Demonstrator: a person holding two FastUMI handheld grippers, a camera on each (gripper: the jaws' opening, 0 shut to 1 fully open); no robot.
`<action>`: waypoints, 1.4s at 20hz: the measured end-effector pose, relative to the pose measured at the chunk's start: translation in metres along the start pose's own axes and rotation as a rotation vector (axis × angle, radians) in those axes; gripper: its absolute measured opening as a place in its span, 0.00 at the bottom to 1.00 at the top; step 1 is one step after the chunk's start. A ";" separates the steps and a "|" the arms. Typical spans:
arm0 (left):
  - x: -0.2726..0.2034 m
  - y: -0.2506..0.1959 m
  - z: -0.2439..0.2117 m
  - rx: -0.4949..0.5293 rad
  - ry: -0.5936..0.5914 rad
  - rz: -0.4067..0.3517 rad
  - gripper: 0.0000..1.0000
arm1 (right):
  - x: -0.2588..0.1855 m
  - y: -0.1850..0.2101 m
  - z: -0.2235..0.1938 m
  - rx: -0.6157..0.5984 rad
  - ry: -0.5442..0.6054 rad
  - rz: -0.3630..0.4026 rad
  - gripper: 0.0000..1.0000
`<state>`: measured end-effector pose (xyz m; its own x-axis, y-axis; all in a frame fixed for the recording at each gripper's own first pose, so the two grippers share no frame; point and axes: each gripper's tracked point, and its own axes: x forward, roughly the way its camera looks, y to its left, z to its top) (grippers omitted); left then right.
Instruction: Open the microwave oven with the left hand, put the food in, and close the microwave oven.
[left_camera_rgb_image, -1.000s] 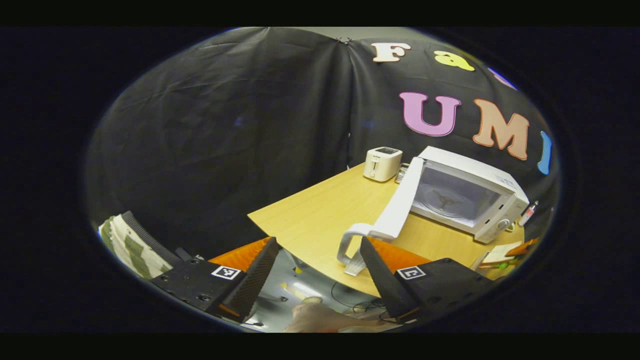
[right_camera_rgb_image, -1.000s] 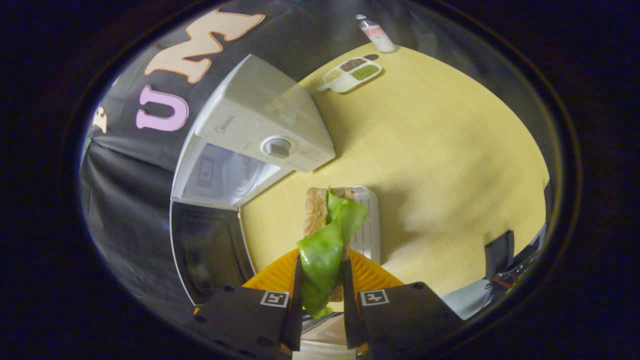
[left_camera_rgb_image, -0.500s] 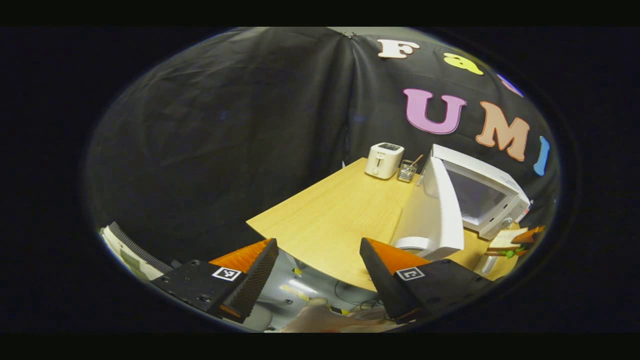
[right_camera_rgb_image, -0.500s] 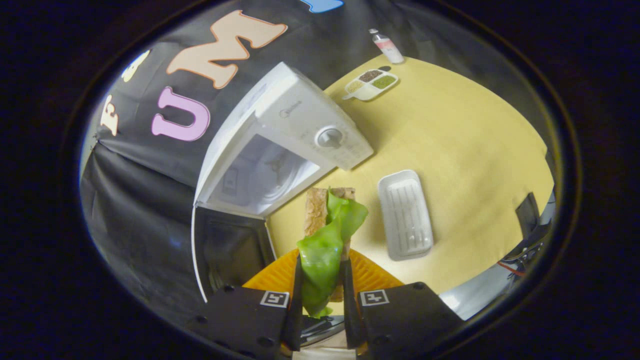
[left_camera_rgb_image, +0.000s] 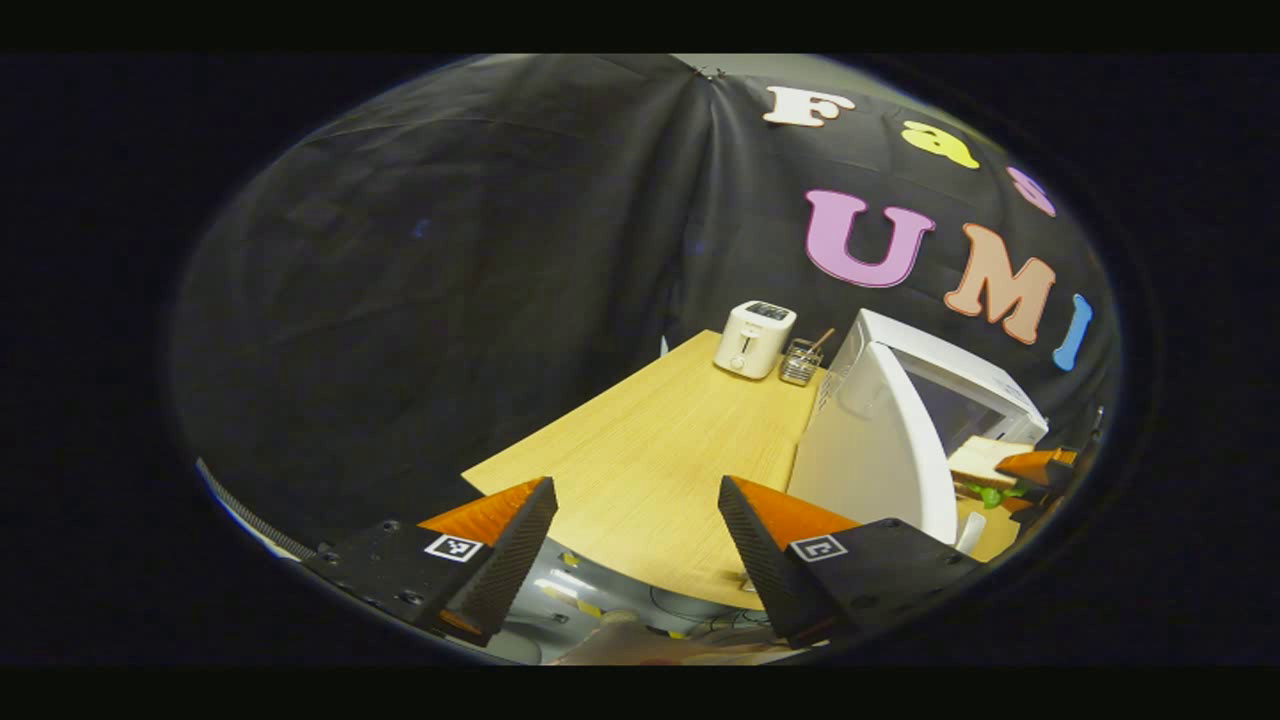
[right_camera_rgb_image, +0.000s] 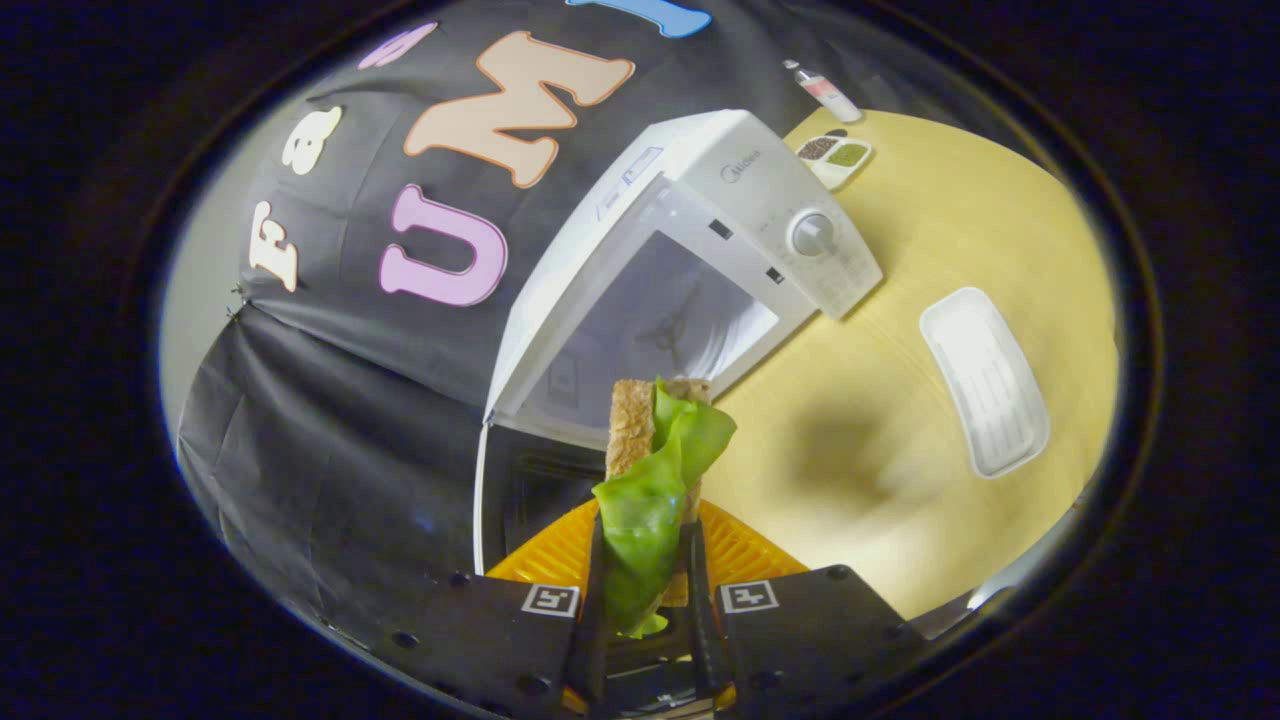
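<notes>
before the open microwave oven (right_camera_rgb_image: 690, 270), the right hand-held gripper (right_camera_rgb_image: 645, 600) clamped a sandwich (right_camera_rgb_image: 655, 470): soft, loosely layered, best pinched across both slices; left hand-held gripper (left_camera_rgb_image: 635, 545) gaped, empty.

Left hand-held gripper (left_camera_rgb_image: 635, 545): two wedge-shaped fingers, inner faces finely ribbed; each finger bolted to black block body. Square black-and-white fiducial tag on top of each block. Round screw heads and holes along left block's top. Part of person's hand (left_camera_rgb_image: 640, 645) at bottom edge, blurred.

Right hand-held gripper (right_camera_rgb_image: 645, 590): same build, two black blocks, one square fiducial tag each, screw holes along lower edge of left block. Ribbed fan-shaped plates behind fingers.
</notes>
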<state>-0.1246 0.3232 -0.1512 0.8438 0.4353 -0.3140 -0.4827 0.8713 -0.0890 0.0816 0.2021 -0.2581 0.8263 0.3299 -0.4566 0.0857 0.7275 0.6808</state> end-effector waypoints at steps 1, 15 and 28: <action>0.006 0.000 0.001 0.008 -0.009 -0.007 0.95 | 0.010 0.006 0.002 0.013 -0.025 0.018 0.37; 0.028 0.011 -0.003 0.010 0.033 0.008 0.96 | 0.152 -0.008 0.047 0.072 -0.229 -0.063 0.36; 0.028 0.020 -0.014 0.040 0.093 0.043 0.96 | 0.207 -0.022 0.082 0.058 -0.369 -0.138 0.29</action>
<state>-0.1140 0.3502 -0.1751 0.7962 0.4513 -0.4029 -0.5068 0.8613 -0.0366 0.2963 0.2050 -0.3210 0.9484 -0.0140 -0.3168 0.2322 0.7110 0.6637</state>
